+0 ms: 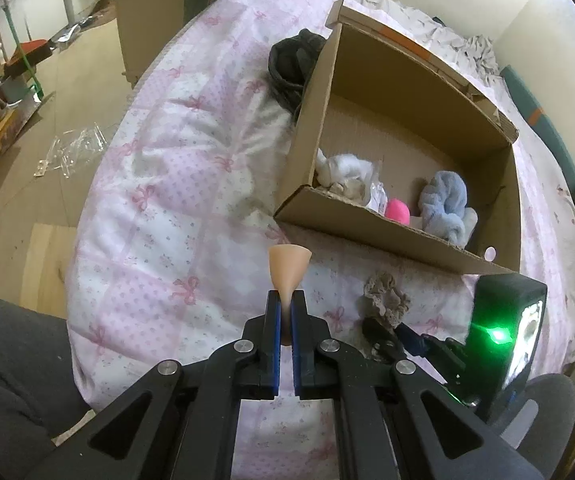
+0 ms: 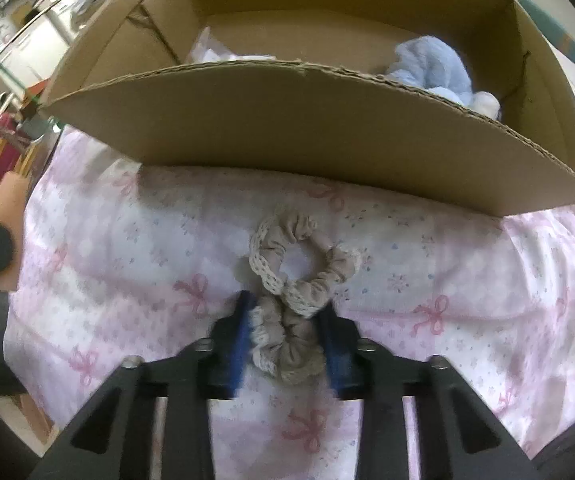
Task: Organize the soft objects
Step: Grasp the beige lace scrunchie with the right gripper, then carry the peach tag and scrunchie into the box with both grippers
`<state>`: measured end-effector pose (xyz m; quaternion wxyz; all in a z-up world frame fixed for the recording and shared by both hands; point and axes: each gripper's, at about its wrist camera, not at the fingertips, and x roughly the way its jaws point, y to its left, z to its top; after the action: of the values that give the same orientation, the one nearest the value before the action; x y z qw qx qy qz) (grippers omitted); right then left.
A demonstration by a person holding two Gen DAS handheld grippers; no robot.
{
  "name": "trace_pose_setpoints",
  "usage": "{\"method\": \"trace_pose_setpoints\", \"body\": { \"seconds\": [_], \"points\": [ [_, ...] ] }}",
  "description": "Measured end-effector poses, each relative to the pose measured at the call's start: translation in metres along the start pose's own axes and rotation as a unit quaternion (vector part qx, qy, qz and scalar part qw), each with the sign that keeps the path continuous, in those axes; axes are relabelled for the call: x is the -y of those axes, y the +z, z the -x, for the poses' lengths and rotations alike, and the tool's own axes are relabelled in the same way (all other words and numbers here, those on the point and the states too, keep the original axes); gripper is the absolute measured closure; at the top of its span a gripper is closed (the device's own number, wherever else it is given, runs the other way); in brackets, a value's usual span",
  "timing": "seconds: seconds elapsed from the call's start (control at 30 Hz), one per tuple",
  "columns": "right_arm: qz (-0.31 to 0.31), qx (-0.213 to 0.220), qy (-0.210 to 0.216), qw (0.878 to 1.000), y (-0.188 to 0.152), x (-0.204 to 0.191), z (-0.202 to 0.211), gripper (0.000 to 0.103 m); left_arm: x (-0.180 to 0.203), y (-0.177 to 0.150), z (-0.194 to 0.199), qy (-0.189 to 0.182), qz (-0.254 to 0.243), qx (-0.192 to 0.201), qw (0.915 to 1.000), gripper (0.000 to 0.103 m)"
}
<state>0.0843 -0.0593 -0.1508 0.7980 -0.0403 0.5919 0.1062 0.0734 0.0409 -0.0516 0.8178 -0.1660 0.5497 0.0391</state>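
My left gripper [image 1: 286, 294] is shut on a peach-coloured soft sponge [image 1: 290, 265] and holds it above the pink quilt, in front of the cardboard box [image 1: 371, 236]. My right gripper [image 2: 287, 304] is closed around a beige lace-edged scrunchie [image 2: 299, 276] that twists into a figure eight, low over the quilt just before the box's front wall [image 2: 307, 132]. The scrunchie [image 1: 385, 296] and right gripper also show in the left wrist view. Inside the box lie a blue fluffy scrunchie [image 1: 445, 200], a pink ball [image 1: 397, 212] and a white soft item [image 1: 343, 168].
The box sits on a bed with a pink bow-patterned quilt [image 1: 175, 184]. A black garment [image 1: 293, 64] lies against the box's left wall. The floor with clear plastic bags [image 1: 73, 150] is to the left. A person's dark-clad legs [image 1: 11, 360] are at the near edge.
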Motion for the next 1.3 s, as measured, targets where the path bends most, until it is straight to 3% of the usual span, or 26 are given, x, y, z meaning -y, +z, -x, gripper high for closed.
{"method": "trace_pose_setpoints", "body": {
  "seconds": [0.07,0.17,0.57,0.9,1.1,1.3],
  "points": [
    [0.005,0.0,0.008,1.0,-0.004,0.002,0.003,0.083,0.0,0.0,0.001,-0.001,-0.001,0.001,1.0,0.099],
    [0.012,0.001,0.015,1.0,-0.009,0.006,0.009,0.084,-0.002,0.0,0.0,0.002,0.001,0.001,1.0,0.099],
    [-0.013,0.04,0.06,0.997,-0.03,0.037,0.061,0.084,0.003,-0.005,-0.012,0.02,-0.019,-0.013,0.9995,0.099],
    [-0.035,0.084,0.107,0.99,-0.025,0.055,0.1,0.084,0.005,-0.003,-0.019,0.038,-0.035,-0.015,0.9986,0.099],
    [-0.048,0.126,0.127,0.983,-0.022,0.065,0.117,0.084,0.02,0.005,0.003,0.033,-0.071,0.027,0.9965,0.099],
    [-0.04,0.168,0.114,0.978,-0.007,0.076,0.143,0.084,0.041,0.035,0.024,0.034,-0.104,0.079,0.9909,0.099]
  ]
}}
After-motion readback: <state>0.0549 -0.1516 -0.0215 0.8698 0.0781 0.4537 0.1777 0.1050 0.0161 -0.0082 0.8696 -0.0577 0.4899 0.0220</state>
